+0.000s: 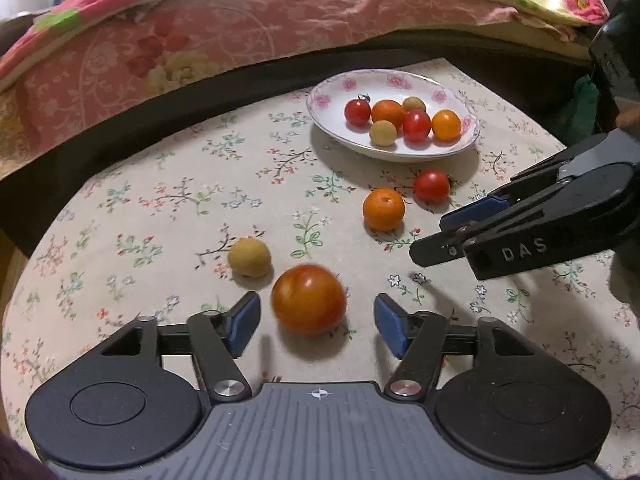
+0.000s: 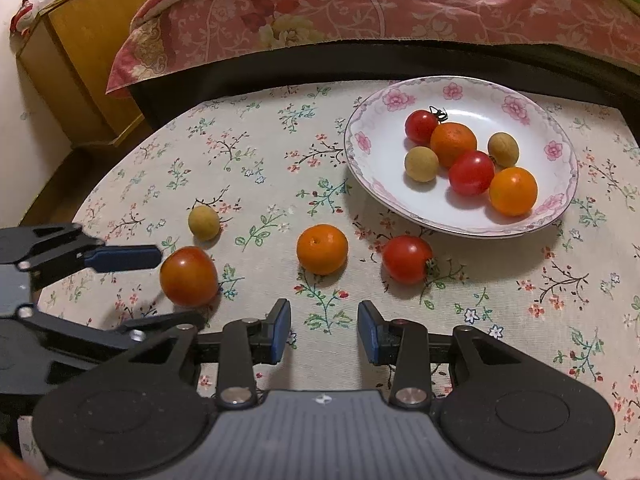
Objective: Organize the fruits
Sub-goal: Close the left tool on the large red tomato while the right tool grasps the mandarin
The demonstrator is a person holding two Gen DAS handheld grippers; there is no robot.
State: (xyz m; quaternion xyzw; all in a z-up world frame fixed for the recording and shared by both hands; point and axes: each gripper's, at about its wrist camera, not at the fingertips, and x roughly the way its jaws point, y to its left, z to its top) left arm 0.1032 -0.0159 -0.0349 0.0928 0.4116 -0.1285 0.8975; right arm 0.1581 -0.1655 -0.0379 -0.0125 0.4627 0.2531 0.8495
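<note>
Jaws wide around orange-red tomato, wooden cabinet only in right view

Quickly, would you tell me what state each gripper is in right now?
Left gripper: open, around the orange-red tomato, not gripping it.
Right gripper: open, holding nothing.

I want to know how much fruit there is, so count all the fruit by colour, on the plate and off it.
Red: 3
Orange: 3
Orange-red: 1
Tan: 3
Total: 10, with 6 on the plate and 4 on the cloth.
</note>
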